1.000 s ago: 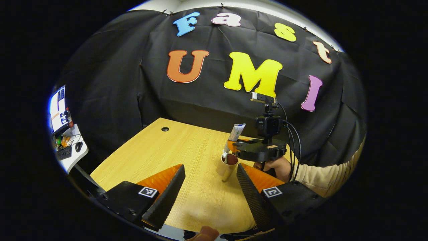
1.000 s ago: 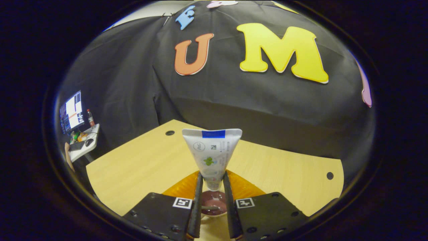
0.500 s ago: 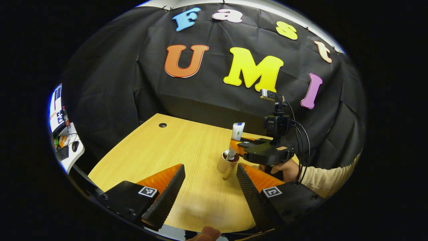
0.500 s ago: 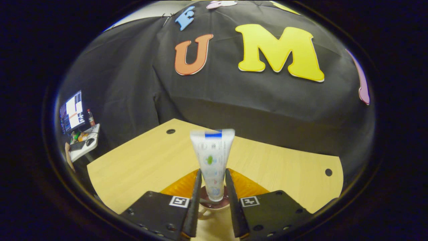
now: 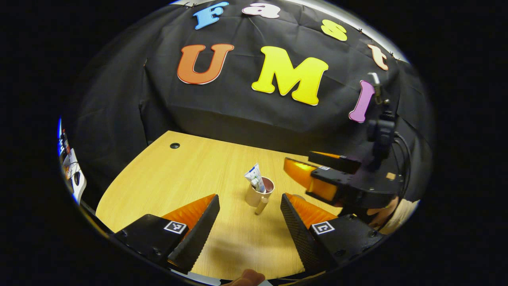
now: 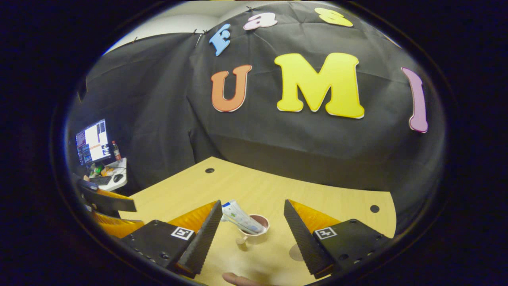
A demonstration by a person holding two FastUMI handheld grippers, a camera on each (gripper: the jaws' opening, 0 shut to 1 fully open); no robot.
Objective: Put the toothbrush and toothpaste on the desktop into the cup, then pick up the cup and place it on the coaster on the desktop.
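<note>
A beige cup (image 5: 258,193) with a dark inside stands on the wooden desktop (image 5: 186,174), its handle towards me. The white toothpaste tube (image 5: 253,176) leans in it, beside a small white toothbrush head (image 5: 260,185). My left gripper (image 5: 249,196) is open, held back from the cup, which shows between its fingers. My right gripper (image 5: 301,161) hangs open to the cup's right, above the table. In the right gripper view the cup (image 6: 260,229) and the tube (image 6: 239,215) lie between that open gripper's (image 6: 252,203) fingers. A pale round coaster (image 6: 295,252) lies by its right finger.
The left gripper (image 6: 135,214) appears at the left of the right gripper view. Cable holes (image 6: 374,208) mark the desktop's far corners. A side desk with a monitor (image 6: 93,141) stands outside the booth. A fingertip (image 5: 248,276) is at the bottom edge.
The right gripper has opened and let go of the toothpaste, which dropped into the cup and tipped over. That gripper has drawn back and up; the left one has pulled away slightly.
</note>
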